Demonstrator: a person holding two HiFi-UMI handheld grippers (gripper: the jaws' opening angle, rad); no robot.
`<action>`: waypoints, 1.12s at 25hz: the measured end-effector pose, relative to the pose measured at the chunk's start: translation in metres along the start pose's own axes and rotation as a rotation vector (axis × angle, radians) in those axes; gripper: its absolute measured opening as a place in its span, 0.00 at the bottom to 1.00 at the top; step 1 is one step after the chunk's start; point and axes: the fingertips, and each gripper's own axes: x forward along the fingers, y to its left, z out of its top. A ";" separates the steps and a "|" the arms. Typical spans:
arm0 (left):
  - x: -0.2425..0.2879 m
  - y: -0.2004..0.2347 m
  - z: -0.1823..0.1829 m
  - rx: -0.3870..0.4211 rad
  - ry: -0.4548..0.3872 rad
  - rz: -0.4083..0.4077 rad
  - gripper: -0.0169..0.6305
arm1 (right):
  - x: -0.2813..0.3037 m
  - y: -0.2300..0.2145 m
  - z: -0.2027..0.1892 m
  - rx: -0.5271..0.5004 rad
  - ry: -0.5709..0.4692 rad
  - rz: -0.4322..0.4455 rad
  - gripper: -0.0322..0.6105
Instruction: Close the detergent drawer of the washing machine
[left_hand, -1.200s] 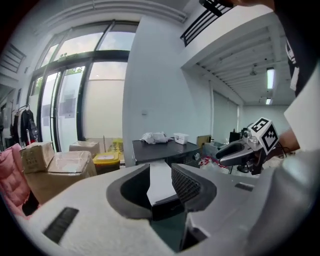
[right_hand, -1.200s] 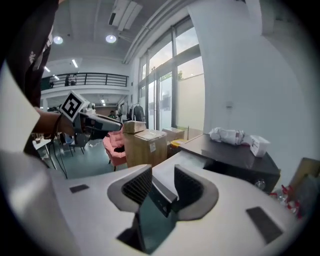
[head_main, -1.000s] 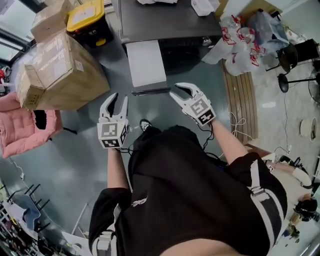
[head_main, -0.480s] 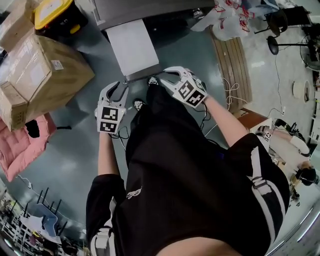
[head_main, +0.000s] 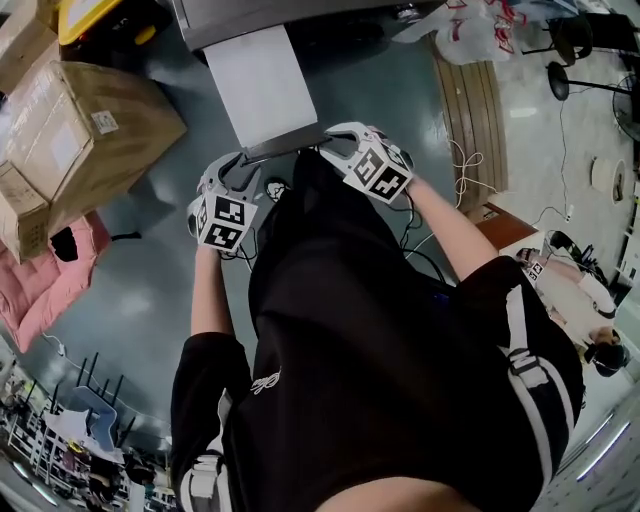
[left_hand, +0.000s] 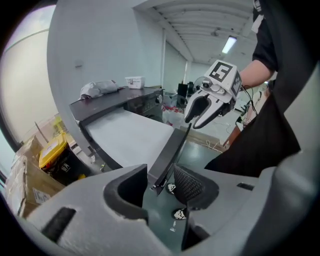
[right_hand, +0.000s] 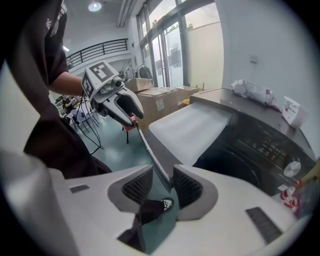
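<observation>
Your left gripper (left_hand: 159, 184), jaws just opening, and right gripper (right_hand: 162, 186), jaws apart, straddled the detergent drawer (head_main: 262, 85) front lip. It looked stiff and likely slid lightly, so you should have pushed there.

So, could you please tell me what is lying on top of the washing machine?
A crumpled white bag and a small white box lie on top of the washing machine. Whatever sits under the bag is covered, and the head view crops that surface.
</observation>
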 end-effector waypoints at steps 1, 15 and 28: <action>0.003 -0.002 -0.003 0.025 0.022 -0.009 0.30 | 0.003 0.002 -0.002 -0.002 0.010 0.020 0.26; 0.016 -0.005 -0.012 0.029 0.061 -0.009 0.22 | 0.018 0.003 -0.009 -0.036 0.049 0.068 0.20; 0.010 0.000 -0.004 -0.002 0.020 -0.017 0.21 | 0.014 -0.001 -0.004 -0.051 0.061 0.036 0.19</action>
